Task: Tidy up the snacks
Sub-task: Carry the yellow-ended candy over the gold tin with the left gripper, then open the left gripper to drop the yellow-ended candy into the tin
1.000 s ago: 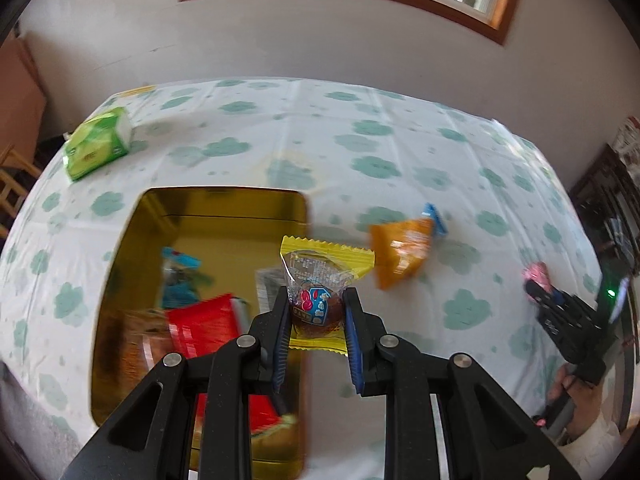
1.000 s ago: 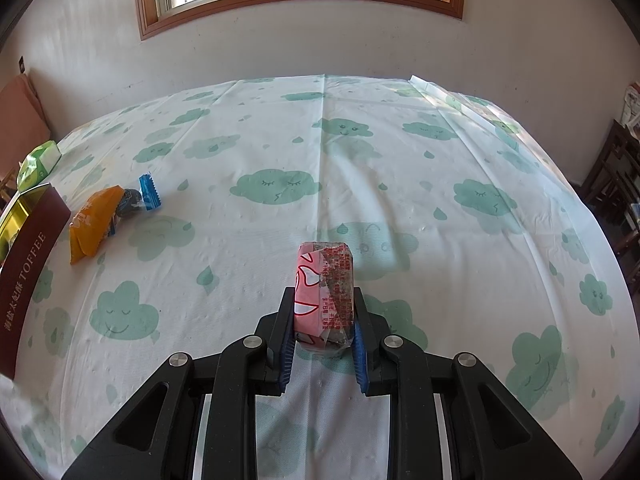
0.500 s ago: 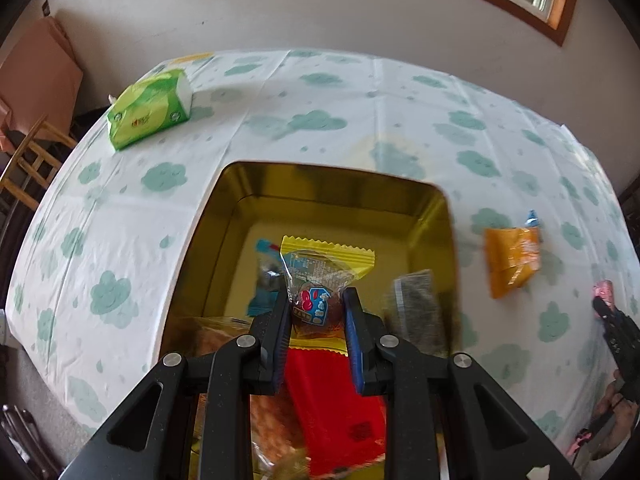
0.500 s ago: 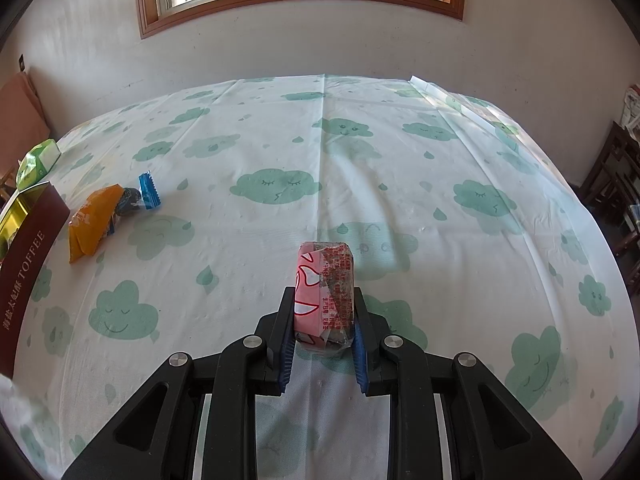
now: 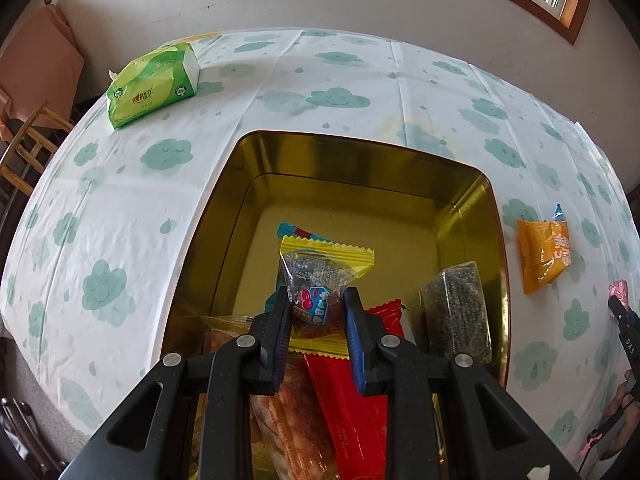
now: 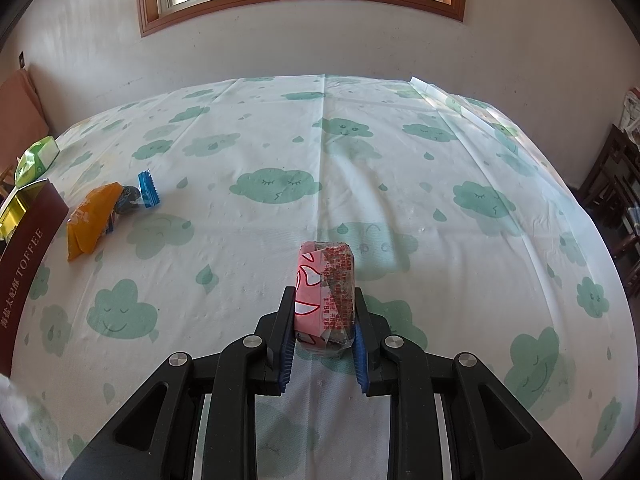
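My left gripper [image 5: 316,300] is shut on a yellow-edged clear snack packet [image 5: 320,276] and holds it above the open gold tin [image 5: 492,216]. In the tin lie a red packet [image 5: 352,396], a dark seaweed bar [image 5: 456,312], a blue packet [image 5: 296,232] and an orange-brown snack [image 5: 292,420]. My right gripper [image 6: 324,312] is shut on a pink wrapped snack [image 6: 326,288] just above the tablecloth. An orange packet [image 6: 90,220] and a small blue-wrapped candy [image 6: 140,196] lie on the cloth beside the tin [image 6: 24,248]; the orange packet also shows in the left wrist view [image 5: 544,256].
A green tissue pack [image 5: 152,84] lies at the far left of the table. The cloud-print tablecloth [image 6: 360,160] covers the whole table. A wooden chair [image 5: 24,148] stands off the left edge, dark furniture [image 6: 616,184] off the right. The wall is close behind.
My left gripper has carried the yellow packet leftward from beside the tin to over its middle. The right gripper and pink snack have stayed still.
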Available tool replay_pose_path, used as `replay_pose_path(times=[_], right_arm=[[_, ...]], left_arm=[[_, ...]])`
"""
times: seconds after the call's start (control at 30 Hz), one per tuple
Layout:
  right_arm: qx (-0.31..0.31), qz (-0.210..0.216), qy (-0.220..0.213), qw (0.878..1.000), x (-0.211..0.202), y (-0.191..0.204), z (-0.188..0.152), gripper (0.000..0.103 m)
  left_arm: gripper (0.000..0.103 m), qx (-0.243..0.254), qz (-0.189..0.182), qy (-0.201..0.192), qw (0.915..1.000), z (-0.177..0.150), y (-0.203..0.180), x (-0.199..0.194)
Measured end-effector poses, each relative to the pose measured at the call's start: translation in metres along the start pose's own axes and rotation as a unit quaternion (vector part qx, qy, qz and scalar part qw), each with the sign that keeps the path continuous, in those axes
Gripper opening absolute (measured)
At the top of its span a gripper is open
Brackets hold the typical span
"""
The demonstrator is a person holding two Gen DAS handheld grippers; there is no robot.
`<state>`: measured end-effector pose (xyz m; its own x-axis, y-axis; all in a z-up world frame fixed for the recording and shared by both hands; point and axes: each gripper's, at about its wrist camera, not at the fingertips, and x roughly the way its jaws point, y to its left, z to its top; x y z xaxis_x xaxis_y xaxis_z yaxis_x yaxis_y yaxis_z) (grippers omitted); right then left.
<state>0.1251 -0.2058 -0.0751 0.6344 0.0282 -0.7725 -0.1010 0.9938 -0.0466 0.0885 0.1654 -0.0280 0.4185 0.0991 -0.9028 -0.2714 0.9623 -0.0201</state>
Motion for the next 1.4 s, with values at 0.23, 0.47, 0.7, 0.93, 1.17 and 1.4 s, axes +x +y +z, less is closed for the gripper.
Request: replay_pose_path(times=[0.23,0.47,0.7,0.93,1.17,1.4], right_arm=[[-0.001,-0.002,0.0,1.0,0.0,0.001,0.0,0.026],[-0.002,-0.004,0.001,1.0,0.0,0.002,0.0,0.026],[-0.002,-0.006,0.001,1.0,0.0,0.002,0.0,0.026],[-0.004,-0.009,0.001,1.0,0.0,0.003,0.0,0.026],[-0.005,-0.012,0.001,1.0,0.0,0.004,0.0,0.026],[-0.006,-0.014,0.001,1.0,0.0,0.004,0.001,0.026]], left_arm=[[0.027,-0.003,-0.005,0.0,1.0,0.0,0.003,0.001],[0.03,-0.003,-0.008,-0.003,1.0,-0.002,0.006,-0.001],[0.035,-0.007,-0.005,-0.006,0.9999,-0.004,0.007,-0.004],[0.037,-0.002,0.001,-0.012,0.9999,-0.007,0.007,-0.01],[0.051,0.013,0.017,-0.035,0.9991,-0.011,0.004,-0.022],[0.057,0.015,0.021,-0.051,0.9984,-0.018,0.003,-0.032]])
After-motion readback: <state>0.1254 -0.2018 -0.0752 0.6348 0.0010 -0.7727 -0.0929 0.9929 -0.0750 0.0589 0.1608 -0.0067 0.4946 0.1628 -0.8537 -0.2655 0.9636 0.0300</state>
